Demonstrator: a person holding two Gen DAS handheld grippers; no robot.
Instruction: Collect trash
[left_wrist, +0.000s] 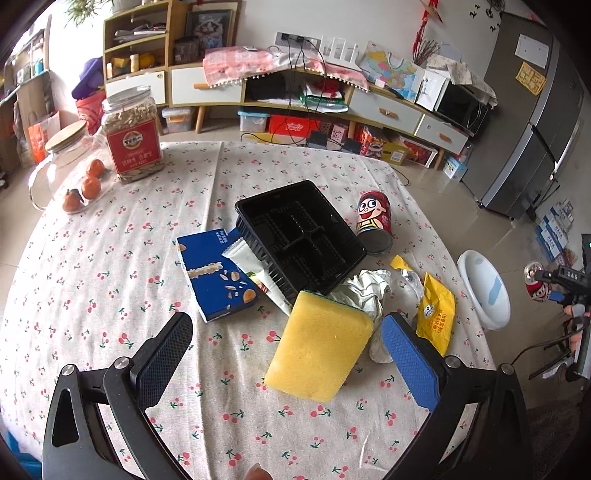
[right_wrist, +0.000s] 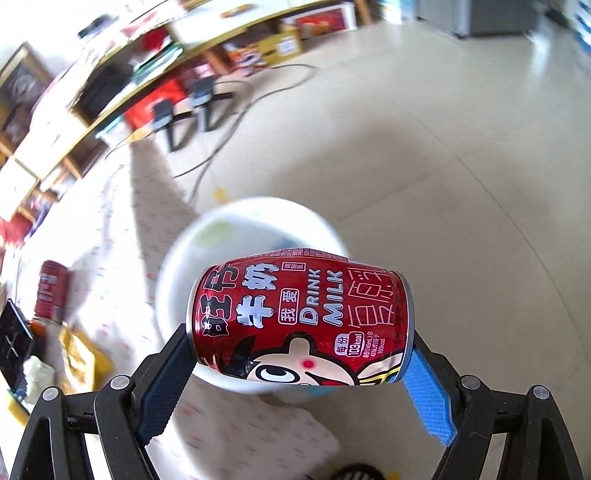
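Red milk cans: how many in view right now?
2. One red milk can lies on the table beside the black tray. The other can is clamped in the right tongs above the white bin. Clutter may hide more.

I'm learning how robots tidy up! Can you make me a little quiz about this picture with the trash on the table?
1. True or false: the right gripper is holding a red milk can.
2. What is the held can above? A) the white bin B) the glass jar C) the fridge
3. Fill in: the yellow sponge lies between the fingers of the open ____ gripper.

Key: 1 true. 2 A. 3 left.
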